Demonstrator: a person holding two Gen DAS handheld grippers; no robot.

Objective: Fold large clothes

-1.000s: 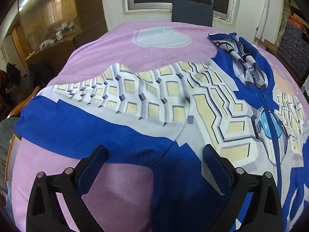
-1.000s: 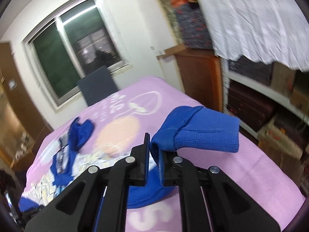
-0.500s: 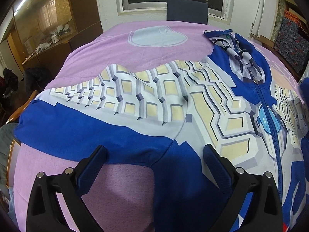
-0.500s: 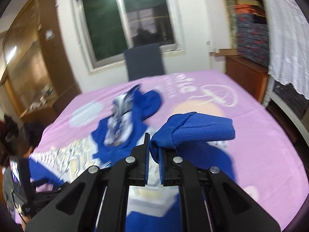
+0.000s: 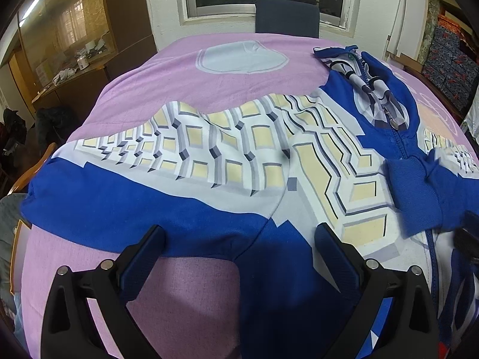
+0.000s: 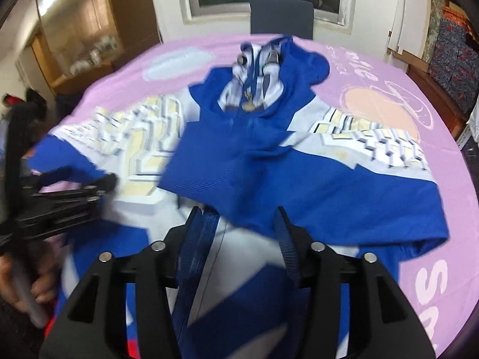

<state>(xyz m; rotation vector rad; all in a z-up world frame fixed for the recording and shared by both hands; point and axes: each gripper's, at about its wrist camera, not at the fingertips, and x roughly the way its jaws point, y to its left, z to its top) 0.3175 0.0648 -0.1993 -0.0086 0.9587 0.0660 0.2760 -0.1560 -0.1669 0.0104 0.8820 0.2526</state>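
Releasing folded sleeve cuff just ahead of opening right gripper; left gripper gaping, empty, nearer spread-out left sleeve.

Even indoor light, fisheye-bent edges, right view motion-blurred

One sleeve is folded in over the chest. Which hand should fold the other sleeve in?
Left, probably. The left gripper hangs open right over the spread-out sleeve, nothing between its fingers. The right gripper is just opening off the folded sleeve's cuff, across the jacket.
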